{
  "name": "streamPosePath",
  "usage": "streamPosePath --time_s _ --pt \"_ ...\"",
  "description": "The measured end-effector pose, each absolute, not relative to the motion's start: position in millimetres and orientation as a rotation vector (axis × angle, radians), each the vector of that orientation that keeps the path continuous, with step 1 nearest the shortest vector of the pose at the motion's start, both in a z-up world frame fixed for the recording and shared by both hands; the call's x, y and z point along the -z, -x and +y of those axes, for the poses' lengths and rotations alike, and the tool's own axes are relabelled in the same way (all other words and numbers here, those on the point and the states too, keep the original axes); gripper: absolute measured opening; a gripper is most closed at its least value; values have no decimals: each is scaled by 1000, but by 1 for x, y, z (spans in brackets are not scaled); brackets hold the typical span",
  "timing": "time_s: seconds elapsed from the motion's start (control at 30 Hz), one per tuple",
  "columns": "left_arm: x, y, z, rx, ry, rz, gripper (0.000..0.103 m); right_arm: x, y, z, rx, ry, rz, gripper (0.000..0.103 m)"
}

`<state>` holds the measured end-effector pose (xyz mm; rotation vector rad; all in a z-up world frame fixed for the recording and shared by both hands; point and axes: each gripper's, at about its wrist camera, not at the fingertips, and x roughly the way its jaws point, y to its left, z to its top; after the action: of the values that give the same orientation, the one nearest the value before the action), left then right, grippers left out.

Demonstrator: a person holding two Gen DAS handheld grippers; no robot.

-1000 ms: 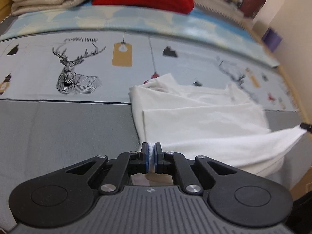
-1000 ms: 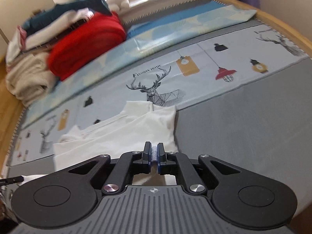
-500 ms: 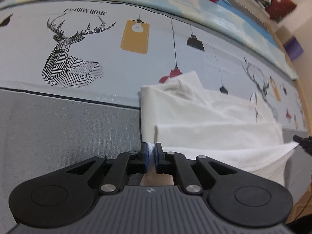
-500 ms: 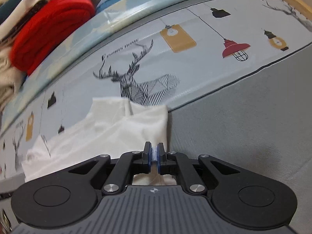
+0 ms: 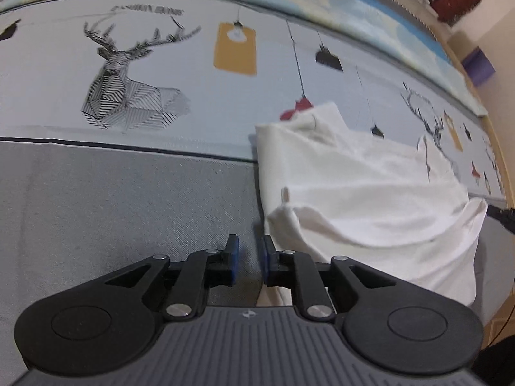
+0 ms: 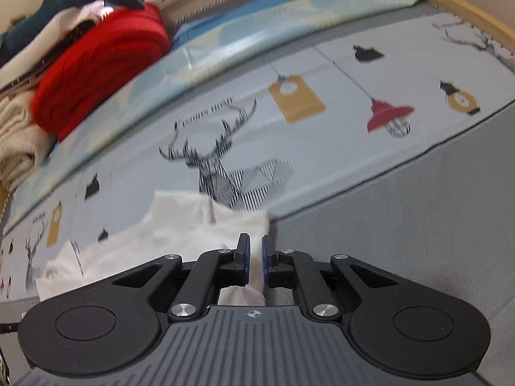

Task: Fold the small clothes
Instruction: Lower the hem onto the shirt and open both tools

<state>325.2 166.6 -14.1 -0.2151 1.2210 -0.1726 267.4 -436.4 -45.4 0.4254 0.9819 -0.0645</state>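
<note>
Your left tongs (image 5: 248, 257) stand spread with nothing between the pads, hovering over the grey cloth just left of the white garment (image 5: 363, 193). Your right tongs (image 6: 254, 259) are parted by a narrow gap with a strip of the garment's (image 6: 180, 234) edge running between the pads, though you cannot tell whether they touch it. The garment lies partly folded on the printed bedspread (image 5: 161, 64), across its grey and deer-patterned parts, with a red blanket (image 6: 99, 74) well beyond.
</note>
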Motion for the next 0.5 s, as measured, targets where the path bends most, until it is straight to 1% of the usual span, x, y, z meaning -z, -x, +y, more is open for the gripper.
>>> streamPosePath --time_s 0.1,0.23,0.3,0.43,0.5 --pt "20 -327 154 198 173 1231 23 53 -266 -433 41 -407 1019 9" --pt "24 -336 143 213 160 1224 25 61 -270 -423 0 -369 1055 10" --pt "25 -342 138 212 167 1214 30 65 -273 -418 -17 -342 1074 15" --pt "27 -354 130 202 175 1195 31 71 -282 -411 -56 -329 1090 18" --pt "29 -361 128 198 189 1190 31 73 -286 -411 -69 -337 1094 27"
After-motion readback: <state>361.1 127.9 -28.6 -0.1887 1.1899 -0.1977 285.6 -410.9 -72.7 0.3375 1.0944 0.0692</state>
